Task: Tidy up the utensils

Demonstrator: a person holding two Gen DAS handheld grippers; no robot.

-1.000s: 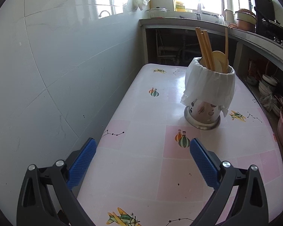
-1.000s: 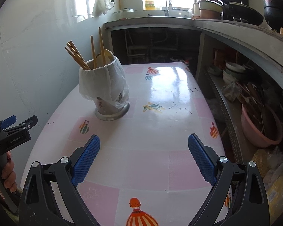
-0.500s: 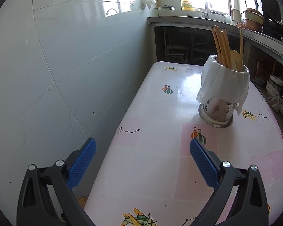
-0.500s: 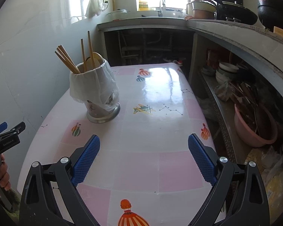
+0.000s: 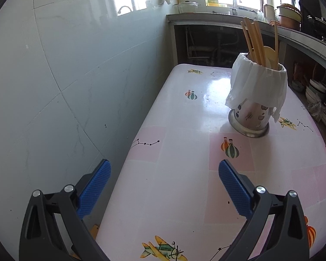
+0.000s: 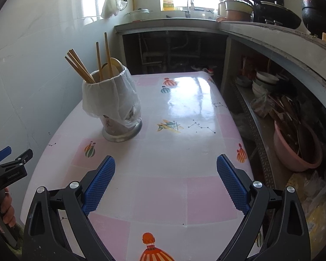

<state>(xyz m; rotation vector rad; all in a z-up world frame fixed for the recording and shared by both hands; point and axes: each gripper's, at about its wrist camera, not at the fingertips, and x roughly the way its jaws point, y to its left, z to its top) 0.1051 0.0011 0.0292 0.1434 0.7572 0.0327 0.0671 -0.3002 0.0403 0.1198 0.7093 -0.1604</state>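
A metal utensil holder [image 5: 253, 117] [image 6: 119, 126] draped with a white plastic bag stands upright on the pink patterned table [image 5: 184, 184] [image 6: 173, 152]. Wooden chopsticks [image 5: 253, 41] [image 6: 80, 67] and a wooden spoon [image 5: 269, 55] [image 6: 112, 67] stick out of it. My left gripper [image 5: 164, 187] hangs open over the table's near left edge, well short of the holder, nothing between its blue pads. My right gripper [image 6: 165, 182] is open and empty above the near middle of the table, the holder ahead to its left. The left gripper [image 6: 9, 165] also shows at the far left of the right wrist view.
A tiled wall [image 5: 65, 87] runs along the table's left side. A concrete counter [image 6: 271, 41] with pots and pans wraps the back and right. Under it, shelves hold bowls [image 6: 265, 80] and a pink basin [image 6: 295, 150]. A hand [image 6: 6, 208] grips the left tool.
Both grippers have shifted slightly, so the holder's place in each view moved a little. Both stay open and empty. The holder has not moved on the table.
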